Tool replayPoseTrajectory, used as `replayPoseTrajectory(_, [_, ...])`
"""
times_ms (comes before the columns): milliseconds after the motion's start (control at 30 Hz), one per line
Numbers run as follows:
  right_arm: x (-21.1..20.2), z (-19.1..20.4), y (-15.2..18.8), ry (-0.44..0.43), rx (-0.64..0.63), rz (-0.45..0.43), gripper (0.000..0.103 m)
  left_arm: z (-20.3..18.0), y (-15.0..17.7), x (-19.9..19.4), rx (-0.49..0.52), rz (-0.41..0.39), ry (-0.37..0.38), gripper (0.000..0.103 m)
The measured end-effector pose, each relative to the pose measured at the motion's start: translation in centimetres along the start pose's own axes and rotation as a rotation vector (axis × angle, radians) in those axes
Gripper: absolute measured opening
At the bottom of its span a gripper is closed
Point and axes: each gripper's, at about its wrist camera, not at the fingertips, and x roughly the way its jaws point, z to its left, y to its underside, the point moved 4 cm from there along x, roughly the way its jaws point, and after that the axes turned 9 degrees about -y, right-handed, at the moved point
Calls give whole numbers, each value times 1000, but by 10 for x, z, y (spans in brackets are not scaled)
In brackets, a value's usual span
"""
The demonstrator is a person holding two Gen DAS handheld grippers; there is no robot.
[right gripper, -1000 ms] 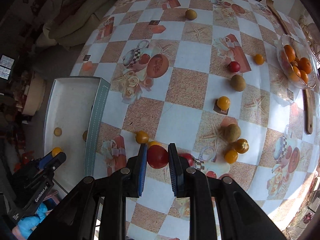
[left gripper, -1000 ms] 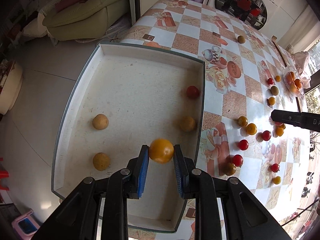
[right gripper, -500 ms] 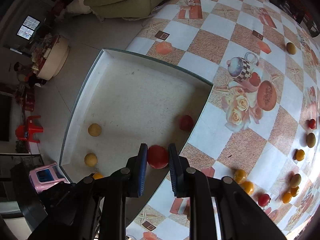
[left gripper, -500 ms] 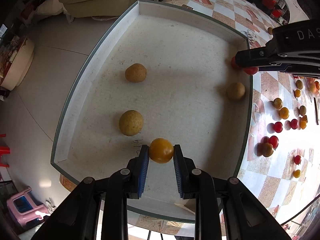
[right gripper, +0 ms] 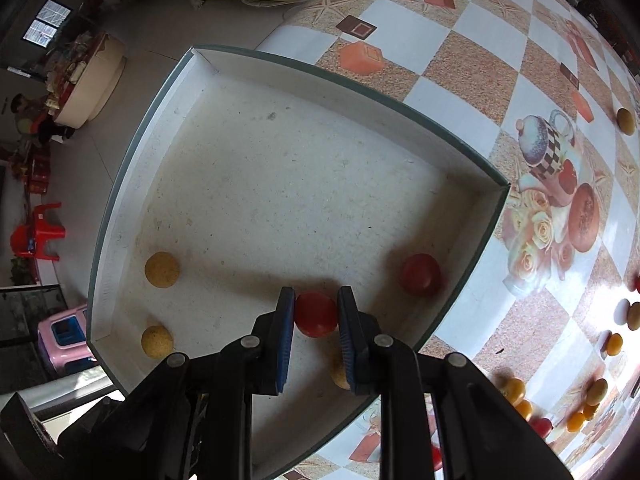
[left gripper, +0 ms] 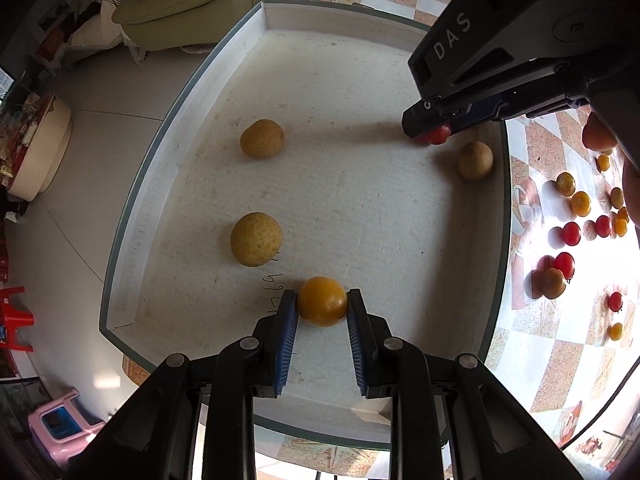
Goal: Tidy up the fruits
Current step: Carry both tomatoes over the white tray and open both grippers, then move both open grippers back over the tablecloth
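Within the last second both claws have been carried from the counter (right gripper: 460,60) over the white tray (left gripper: 344,20). The left claw (left gripper: 322,307) is closed on a yellow tomato (left gripper: 322,301) near the tray's near edge; the right claw (right gripper: 316,312) is closed on a red tomato (right gripper: 316,314) beside another red one (right gripper: 421,274). Release appears imminent.

The white tray (left gripper: 188,128) holds three tan round fruits (left gripper: 256,239), lying well apart, and one red tomato (right gripper: 421,274) near its right wall. An orange tomato (left gripper: 322,301) sits between blue pads low over the tray floor. Another red tomato (right gripper: 316,314) is pinched likewise. More small fruits (left gripper: 571,233) lie scattered on the table beside the tray.
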Motion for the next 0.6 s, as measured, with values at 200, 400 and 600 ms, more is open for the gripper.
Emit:
replayPoseTrajectory(200, [4,8,-2,-44,-31,16,56,-5,1,-7,12,-35,-41,68])
replayPoseTrajectory(400, [-2,12,-3,-77,-20,-1,81,-8,7,-10,27,-14,-31,68])
replayPoseTrajectory(600, [-38,11,4,-119,-5,-106,88,-9,6,-14,47,-2,-27,68])
